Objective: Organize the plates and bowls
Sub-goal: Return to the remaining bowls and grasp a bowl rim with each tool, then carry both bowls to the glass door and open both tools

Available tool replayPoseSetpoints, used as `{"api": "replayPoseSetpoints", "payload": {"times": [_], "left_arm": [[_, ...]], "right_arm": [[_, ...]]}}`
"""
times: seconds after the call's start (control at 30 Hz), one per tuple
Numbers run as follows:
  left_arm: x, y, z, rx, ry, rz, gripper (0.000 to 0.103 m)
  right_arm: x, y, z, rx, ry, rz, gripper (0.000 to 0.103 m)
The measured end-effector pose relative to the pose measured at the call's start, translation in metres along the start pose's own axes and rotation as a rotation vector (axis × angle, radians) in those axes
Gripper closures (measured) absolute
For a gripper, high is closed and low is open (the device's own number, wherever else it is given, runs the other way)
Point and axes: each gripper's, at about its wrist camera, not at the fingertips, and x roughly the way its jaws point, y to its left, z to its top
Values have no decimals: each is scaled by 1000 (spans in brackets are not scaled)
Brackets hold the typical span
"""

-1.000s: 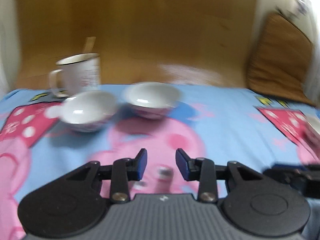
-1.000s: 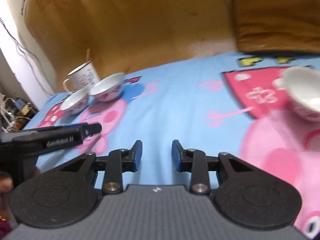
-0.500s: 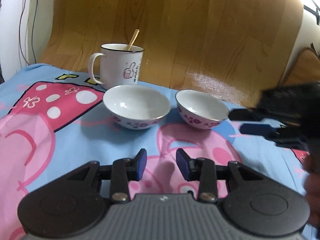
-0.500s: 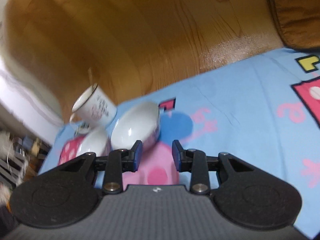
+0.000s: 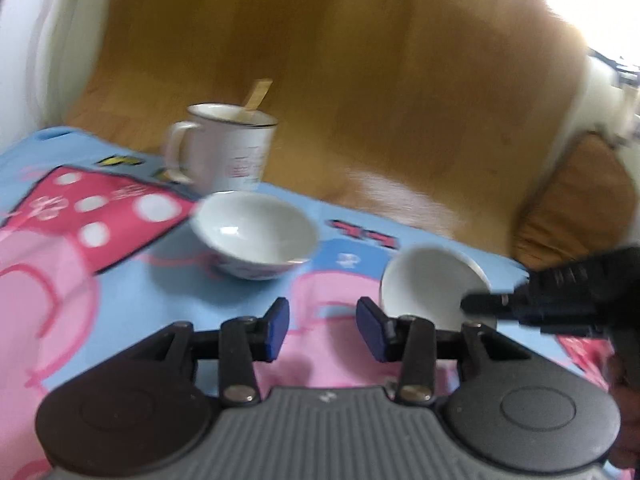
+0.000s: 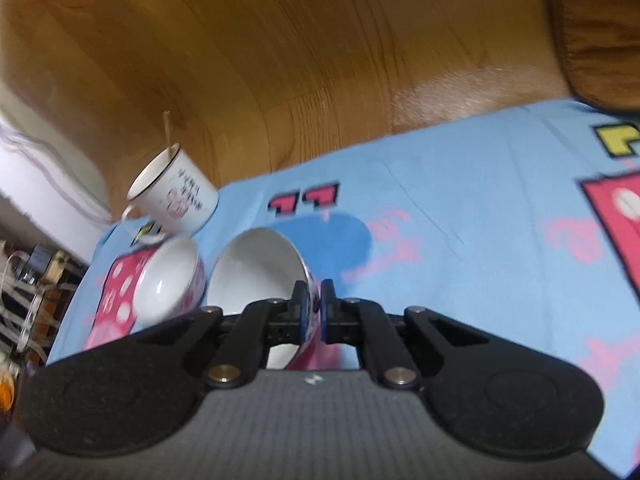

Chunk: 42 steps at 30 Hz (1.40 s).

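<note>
Since half a second ago, right gripper (image 6: 313,307) has clamped the white floral-sided ceramic bowl (image 6: 256,268) beside the white mug (image 6: 172,196); left gripper (image 5: 322,330) empty, opening.

Glossy ceramic bowl (image 6: 256,268), cloth cover (image 6: 460,240)

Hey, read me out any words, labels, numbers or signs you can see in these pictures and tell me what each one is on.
Mug: pink print and lines of small dark writing on its side, too blurred to read.
Cartoon cloth: black-outlined red marks like "11", perhaps only part of a letter or picture.
Cloth, far right: a yellow block shape, cut off by the frame, unreadable.
Tongs body: a small pale logo mark, no legible letters.
Nothing else carries text.
</note>
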Motion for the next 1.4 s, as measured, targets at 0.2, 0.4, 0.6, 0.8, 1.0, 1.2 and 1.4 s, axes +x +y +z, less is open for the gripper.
{"api": "replayPoseSetpoints", "payload": {"times": [0.2, 0.4, 0.6, 0.8, 1.0, 1.2, 1.4], "left_arm": [[0, -51, -20, 146, 110, -268, 65], [2, -112, -44, 273, 249, -282, 82], [3, -133, -51, 275, 282, -247, 86], [-1, -141, -49, 279, 282, -210, 87], [-6, -158, -44, 297, 281, -228, 87], [7, -203, -36, 342, 287, -288, 87], [35, -260, -21, 363, 284, -350, 87]], "right_arm": [[-65, -45, -46, 35, 38, 2, 94], [-105, -64, -77, 67, -25, -30, 92], [-125, -69, -102, 34, -142, -71, 75], [-116, -74, -108, 42, -164, -36, 72], [-123, -78, -119, 20, -214, -47, 89], [-156, -94, -119, -14, -356, -123, 90], [-182, -120, -101, -35, -482, -221, 90]]}}
